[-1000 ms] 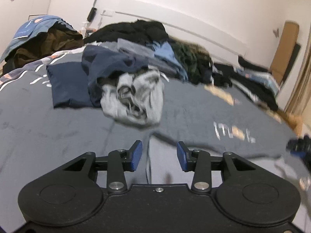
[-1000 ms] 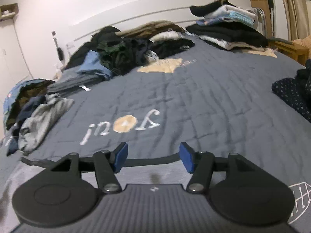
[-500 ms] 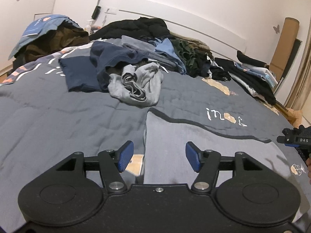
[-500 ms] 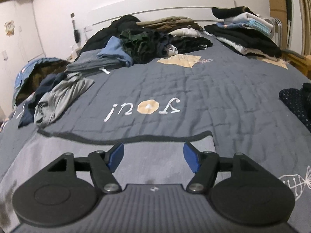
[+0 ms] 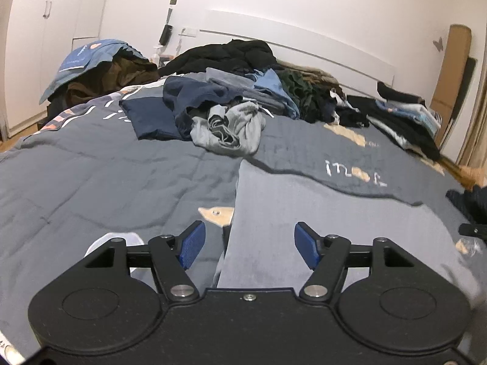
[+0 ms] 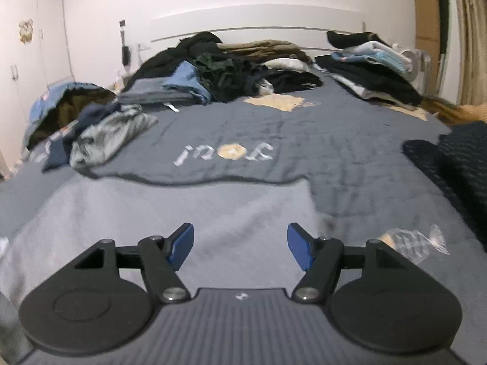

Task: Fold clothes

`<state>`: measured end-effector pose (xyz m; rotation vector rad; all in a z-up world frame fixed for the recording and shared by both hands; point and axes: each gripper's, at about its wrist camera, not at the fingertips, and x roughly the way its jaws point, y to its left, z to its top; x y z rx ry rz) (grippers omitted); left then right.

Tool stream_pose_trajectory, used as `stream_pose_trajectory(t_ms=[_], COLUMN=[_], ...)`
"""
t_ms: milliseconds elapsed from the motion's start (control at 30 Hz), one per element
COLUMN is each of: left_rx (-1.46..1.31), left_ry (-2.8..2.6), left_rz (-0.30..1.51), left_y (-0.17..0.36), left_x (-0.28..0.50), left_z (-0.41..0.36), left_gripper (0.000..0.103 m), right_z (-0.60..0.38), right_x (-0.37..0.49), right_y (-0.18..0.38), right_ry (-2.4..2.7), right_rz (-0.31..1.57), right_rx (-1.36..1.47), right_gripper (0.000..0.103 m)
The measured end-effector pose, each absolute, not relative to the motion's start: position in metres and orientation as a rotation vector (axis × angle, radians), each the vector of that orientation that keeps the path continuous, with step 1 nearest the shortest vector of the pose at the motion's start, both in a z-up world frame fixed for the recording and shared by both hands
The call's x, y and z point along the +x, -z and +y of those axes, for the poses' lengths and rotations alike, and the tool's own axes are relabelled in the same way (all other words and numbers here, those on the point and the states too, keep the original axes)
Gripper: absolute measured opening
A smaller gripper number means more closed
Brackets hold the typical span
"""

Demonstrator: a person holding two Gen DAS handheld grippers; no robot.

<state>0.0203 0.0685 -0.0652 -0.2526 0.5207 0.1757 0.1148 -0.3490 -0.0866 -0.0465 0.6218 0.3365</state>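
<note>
Two grippers hang over one light grey garment [image 5: 319, 222] spread flat across the lower centre of both views, on a dark grey quilted bed cover [image 5: 91, 182]. The left gripper [image 5: 249, 245] has its jaws apart and opening, nothing between the blue pads [image 5: 191, 243]; its view shows the garment's straight left edge running up the frame's middle. The right gripper [image 6: 240, 245] also has its jaws apart and empty above the cloth.

Risks, as judged: the garment looks soft and fleecy, so a pinch may gather the cover beneath, or take one layer only and drag the fold askew. Uneven lifting by the two sides would skew the edges.

The dark far hem [image 6: 213, 181] curves loosely. A crumpled grey piece [image 5: 228, 130] lies just beyond the garment's upper left corner and could snag a fold carried that way. Unfolded clothes [image 6: 219, 70] heap along the white headboard [image 6: 258, 18]; a crinkled clear wrapper [image 6: 414, 240] lies lower right.
</note>
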Motion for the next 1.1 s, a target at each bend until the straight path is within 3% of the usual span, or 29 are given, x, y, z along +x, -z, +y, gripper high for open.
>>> stream_pose_trajectory(t_ms=[633, 667, 700, 733, 767, 833, 967, 1100], left_rx=[-0.400, -0.428, -0.451, -0.471, -0.458, -0.413, -0.370, -0.429], left_ry=[-0.258, -0.264, -0.263, -0.263, -0.283, -0.343, -0.403, -0.421], left_rz=[0.616, 0.624, 0.632, 0.640, 0.647, 0.663, 0.731, 0.705], left_y=[0.102, 0.107, 0.110, 0.113, 0.115, 0.115, 0.118, 0.109], left_x=[0.013, 0.014, 0.016, 0.017, 0.018, 0.018, 0.018, 0.009], left_z=[0.071, 0.075, 0.078, 0.081, 0.082, 0.082, 0.085, 0.089], left_gripper=[0.063, 0.061, 0.050, 0.022, 0.010, 0.007, 0.007, 0.013], right_z=[-0.410, -0.412, -0.415, -0.418, -0.418, -0.416, -0.424, -0.439], right_x=[0.092, 0.092, 0.093, 0.093, 0.093, 0.093, 0.091, 0.091], right_y=[0.134, 0.137, 0.140, 0.143, 0.146, 0.150, 0.159, 0.144], right_ry=[-0.236, -0.243, -0.251, -0.258, -0.272, -0.277, -0.195, -0.184], right_rz=[0.740, 0.754, 0.769, 0.783, 0.801, 0.825, 0.837, 0.813], right_rx=[-0.106, -0.101, -0.095, -0.090, -0.099, -0.134, -0.267, -0.171], right_gripper=[0.067, 0.067, 0.064, 0.051, 0.032, 0.023, 0.024, 0.030])
